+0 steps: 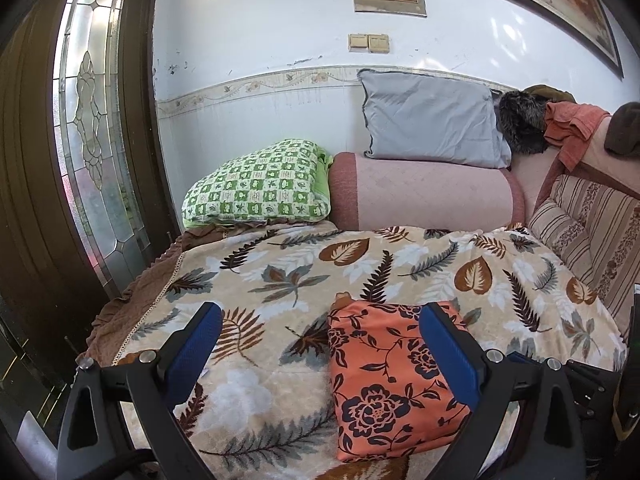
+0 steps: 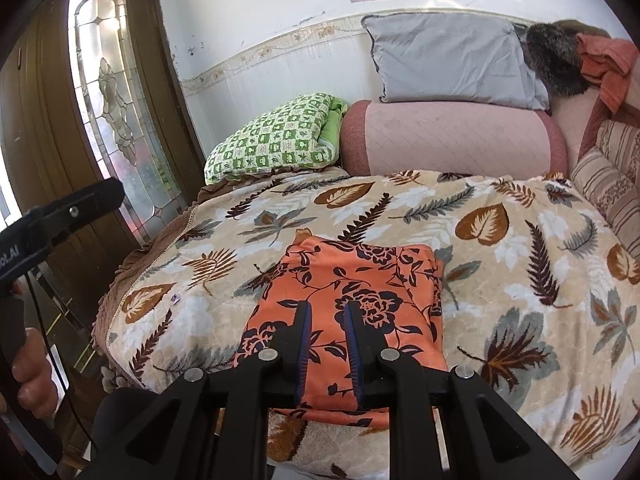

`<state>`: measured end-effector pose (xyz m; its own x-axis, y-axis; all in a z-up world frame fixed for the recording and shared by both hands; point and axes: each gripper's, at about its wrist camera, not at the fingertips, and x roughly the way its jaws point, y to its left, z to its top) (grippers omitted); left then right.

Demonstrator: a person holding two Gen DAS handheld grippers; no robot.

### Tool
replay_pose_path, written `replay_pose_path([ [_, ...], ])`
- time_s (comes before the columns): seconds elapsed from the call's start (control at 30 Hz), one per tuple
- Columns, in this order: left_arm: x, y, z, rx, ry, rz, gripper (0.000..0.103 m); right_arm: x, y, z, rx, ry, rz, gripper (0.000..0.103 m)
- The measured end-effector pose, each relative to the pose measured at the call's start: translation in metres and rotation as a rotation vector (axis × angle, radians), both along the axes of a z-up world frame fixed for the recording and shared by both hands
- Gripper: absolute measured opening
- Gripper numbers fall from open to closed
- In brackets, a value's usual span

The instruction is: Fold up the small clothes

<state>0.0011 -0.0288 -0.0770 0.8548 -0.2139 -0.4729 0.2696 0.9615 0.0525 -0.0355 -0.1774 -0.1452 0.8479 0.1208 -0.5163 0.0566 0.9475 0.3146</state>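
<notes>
1. Left wrist view: orange floral garment (image 1: 396, 380) lies folded into a neat rectangle on the leaf-print blanket (image 1: 280, 280), near the blanket's front edge.
2. Left gripper (image 1: 320, 320) is above the blanket with its jaws spread wide, nothing between them; its right blue pad (image 1: 452, 352) overlaps the garment's right side in the picture, and contact cannot be told.
3. Beyond the garment, a green checked pillow (image 1: 260, 184) and a pink bolster (image 1: 424, 192) sit at the blanket's far edge, with a grey cushion (image 1: 432, 120) on top of the bolster.
4. Right wrist view: same garment (image 2: 352, 300), flat in the blanket's (image 2: 520, 240) front middle.
5. Right gripper (image 2: 326, 308) is over the garment's near half, jaws narrowly parted with a slim gap, pinching nothing that shows.
6. Left of the garment, the other gripper's black finger (image 2: 92, 196) shows at the frame edge, held by a hand (image 2: 32, 372).
</notes>
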Motion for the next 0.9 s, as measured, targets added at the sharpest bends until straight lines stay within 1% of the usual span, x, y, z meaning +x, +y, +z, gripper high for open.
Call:
replay_pose_path([
  [0.23, 0.005, 0.001, -0.005, 0.007, 0.014, 0.011, 0.099, 0.005, 0.001, -0.003, -0.001, 0.011, -0.004, 0.021],
  [0.43, 0.008, -0.001, -0.01, 0.004, 0.025, -0.007, 0.099, 0.008, 0.005, -0.008, -0.003, 0.02, 0.001, 0.021],
  [0.6, 0.014, 0.001, -0.015, -0.037, 0.053, -0.01, 0.099, 0.01, 0.004, -0.01, 0.003, 0.02, -0.003, 0.021],
  [0.9, 0.023, -0.003, -0.027, -0.023, 0.093, 0.002, 0.099, 0.018, -0.009, -0.022, 0.061, 0.052, -0.024, 0.021],
])
